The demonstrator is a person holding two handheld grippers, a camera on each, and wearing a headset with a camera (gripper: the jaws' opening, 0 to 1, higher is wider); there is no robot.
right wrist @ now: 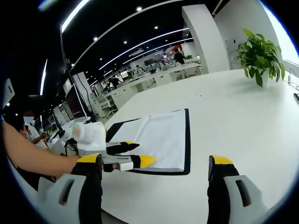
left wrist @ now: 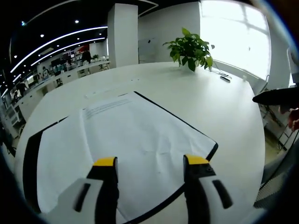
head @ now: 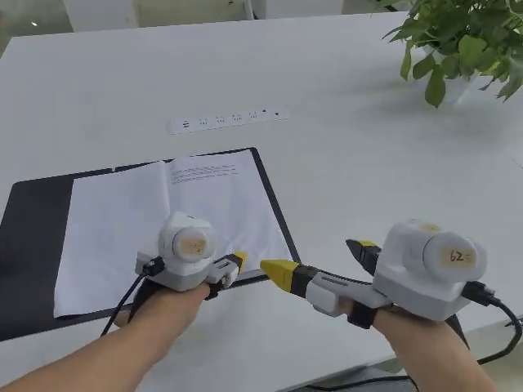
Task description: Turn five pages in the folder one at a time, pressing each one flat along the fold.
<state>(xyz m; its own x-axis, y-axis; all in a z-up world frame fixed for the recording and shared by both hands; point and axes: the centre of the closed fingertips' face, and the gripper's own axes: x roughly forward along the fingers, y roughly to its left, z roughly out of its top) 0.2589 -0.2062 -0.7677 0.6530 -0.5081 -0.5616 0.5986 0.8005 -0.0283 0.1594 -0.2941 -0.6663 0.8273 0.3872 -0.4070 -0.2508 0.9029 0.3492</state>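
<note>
Folder [head: 33, 245] lies open on the bench [head: 368, 163], near the front edge, black cover showing past the left sheet. Left claw [head: 233, 265] hovers over the bottom outer corner of the right page [head: 229, 204]. In the left gripper view its jaws are spread, nothing between them, with the page corner just ahead. Right claw [head: 320, 260] sits just right of the folder over bare bench, also released and empty, its tips pointing towards the left one.

Step in hand, as I judge it: pick up the right page for a turn. To do it well:
- catch only the top sheet at the free corner, and check that a single sheet lifts
- nip lightly so it doesn't crease
- sweep it over the fold [head: 169, 204] in a low arc
- use the other claw to hold the folder down, then run along the fold top to bottom to flatten

Risks are grabbing two sheets or dragging the folder.

Writing: the sticker [head: 458, 256] on the right gripper reads "62". A few printed lines sit at the top of the right page, too small to read. A label on the left gripper is illegible. Power strip [head: 229, 120] lies beyond the folder, plant [head: 466, 41] at the far right.
</note>
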